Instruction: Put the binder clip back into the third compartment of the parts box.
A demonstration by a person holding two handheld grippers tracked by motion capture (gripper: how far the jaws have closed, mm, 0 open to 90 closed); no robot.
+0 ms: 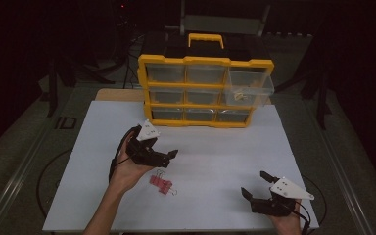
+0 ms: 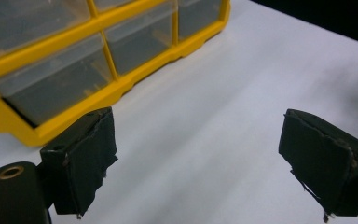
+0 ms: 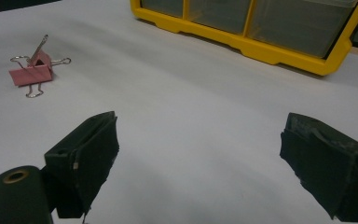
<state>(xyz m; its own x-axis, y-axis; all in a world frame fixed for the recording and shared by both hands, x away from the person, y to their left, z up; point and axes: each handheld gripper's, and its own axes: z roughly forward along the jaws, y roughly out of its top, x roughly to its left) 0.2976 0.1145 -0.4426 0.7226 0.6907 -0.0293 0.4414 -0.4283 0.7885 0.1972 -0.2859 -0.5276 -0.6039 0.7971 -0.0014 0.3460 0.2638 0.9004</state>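
At the bottom right of the high view the right gripper (image 1: 255, 185) rests with jaws wide apart, holding nothing. Left of centre, the left gripper (image 1: 165, 159) hangs equally wide and empty just above the pink binder clips (image 1: 161, 183). The yellow drawer organizer (image 1: 203, 91) stands at upper centre, one drawer (image 1: 248, 88) pulled out.

I am working in what looks like a lab or recording bench: a white table (image 1: 215, 161) under one light, dark surroundings, cables (image 1: 127, 54) and stand legs (image 1: 54, 88) on the floor, a yellow parts organizer (image 1: 200, 90) with clear drawers.
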